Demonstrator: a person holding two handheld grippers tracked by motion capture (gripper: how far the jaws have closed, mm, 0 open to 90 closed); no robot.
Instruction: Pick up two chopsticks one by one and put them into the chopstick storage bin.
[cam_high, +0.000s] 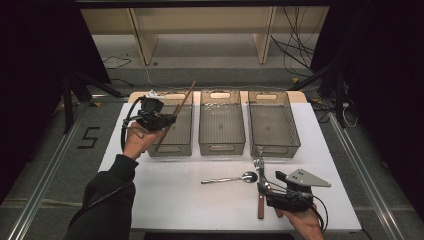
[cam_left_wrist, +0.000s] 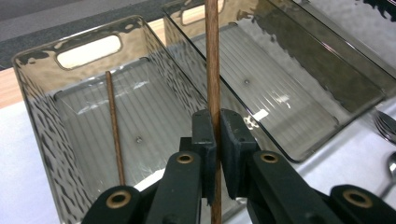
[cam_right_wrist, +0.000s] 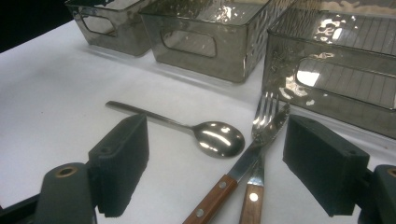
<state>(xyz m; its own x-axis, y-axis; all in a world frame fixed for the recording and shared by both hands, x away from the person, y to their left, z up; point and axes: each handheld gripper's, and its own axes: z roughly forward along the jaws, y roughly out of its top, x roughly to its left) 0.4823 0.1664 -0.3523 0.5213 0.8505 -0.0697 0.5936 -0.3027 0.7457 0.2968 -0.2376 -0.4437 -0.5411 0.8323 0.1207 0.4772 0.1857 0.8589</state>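
Wooden chopstick (cam_left_wrist: 213, 70), pinched between the left gripper (cam_left_wrist: 217, 135) fingers above the leftmost bin (cam_left_wrist: 37, 107); a tilted release could bounce it onto the table (cam_high: 165, 195). Right gripper (cam_right_wrist: 215, 172) fingers spread.

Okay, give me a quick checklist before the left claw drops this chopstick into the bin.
1. Left claw shut on the held chopstick: ok.
2. Chopstick over the left bin: ok in the high view.
3. Matching chopstick in bin already there: ok.
4. Held chopstick lying level for release: not ok, it is tilted.
5. Right claw open and apart from the left bin: ok.
6. Spoon and fork on the table, outside the bins: ok.
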